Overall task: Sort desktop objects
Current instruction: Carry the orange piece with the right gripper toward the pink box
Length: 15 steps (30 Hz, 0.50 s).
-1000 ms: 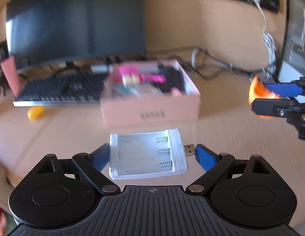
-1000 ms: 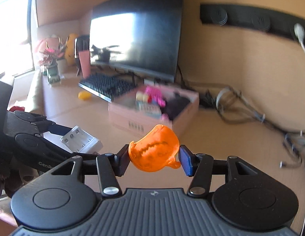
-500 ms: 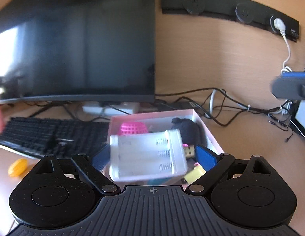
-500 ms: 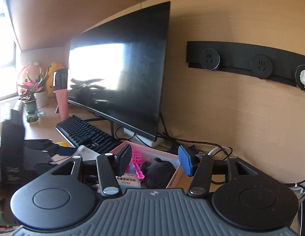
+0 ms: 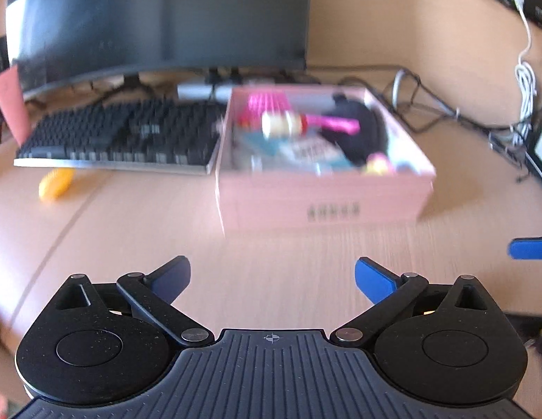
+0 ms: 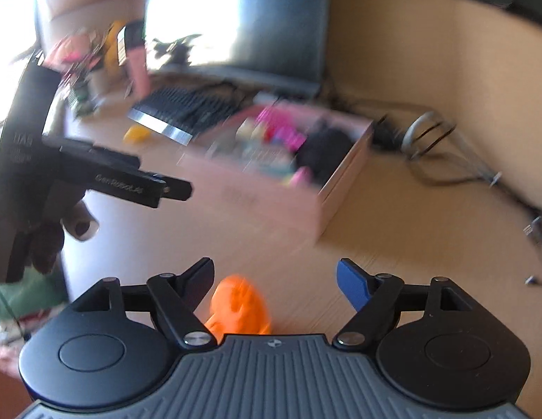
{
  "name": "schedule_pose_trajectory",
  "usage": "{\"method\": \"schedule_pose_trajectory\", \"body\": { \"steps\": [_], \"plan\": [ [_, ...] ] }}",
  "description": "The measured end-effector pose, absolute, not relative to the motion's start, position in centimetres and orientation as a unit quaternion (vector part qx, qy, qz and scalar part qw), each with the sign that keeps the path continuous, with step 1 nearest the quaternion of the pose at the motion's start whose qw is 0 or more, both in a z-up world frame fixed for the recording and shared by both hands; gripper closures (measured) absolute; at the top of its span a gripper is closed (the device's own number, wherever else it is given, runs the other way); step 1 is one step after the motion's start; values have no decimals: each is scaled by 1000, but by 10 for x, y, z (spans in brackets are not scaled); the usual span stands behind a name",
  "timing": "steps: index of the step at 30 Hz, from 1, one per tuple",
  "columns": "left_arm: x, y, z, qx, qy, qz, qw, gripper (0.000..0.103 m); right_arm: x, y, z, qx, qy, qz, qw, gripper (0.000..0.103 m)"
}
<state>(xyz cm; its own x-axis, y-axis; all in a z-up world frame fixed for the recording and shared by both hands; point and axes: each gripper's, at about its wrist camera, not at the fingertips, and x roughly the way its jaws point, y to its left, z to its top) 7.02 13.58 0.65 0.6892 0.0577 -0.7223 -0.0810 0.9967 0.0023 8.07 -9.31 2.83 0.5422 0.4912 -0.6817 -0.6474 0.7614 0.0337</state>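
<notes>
- A wooden desk [image 5: 131, 230] carries a pink box [image 5: 323, 195] before the monitor [image 5: 159, 17].
- The white battery case, held a second ago, is gone; the left gripper [image 5: 272, 276] is opening, empty.
- The right gripper [image 6: 275, 281] is opening; the orange toy [image 6: 241, 305], earlier pinched, sits loose between its jaws.

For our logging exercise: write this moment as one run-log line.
left claw: opening, empty | right claw: opening, orange toy between the jaws, whether gripped unclear | pink box: on desk, filled
</notes>
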Motion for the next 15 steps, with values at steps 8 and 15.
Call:
{"method": "schedule_pose_trajectory", "body": {
  "steps": [8,15],
  "plan": [
    [37,132,2,-41,405,74,910,0,76,-75,1,-144,357,345,856,25],
    [16,130,-3,-59,422,93,900,0,88,-66,-12,-163,354,336,858,47]
  ]
}}
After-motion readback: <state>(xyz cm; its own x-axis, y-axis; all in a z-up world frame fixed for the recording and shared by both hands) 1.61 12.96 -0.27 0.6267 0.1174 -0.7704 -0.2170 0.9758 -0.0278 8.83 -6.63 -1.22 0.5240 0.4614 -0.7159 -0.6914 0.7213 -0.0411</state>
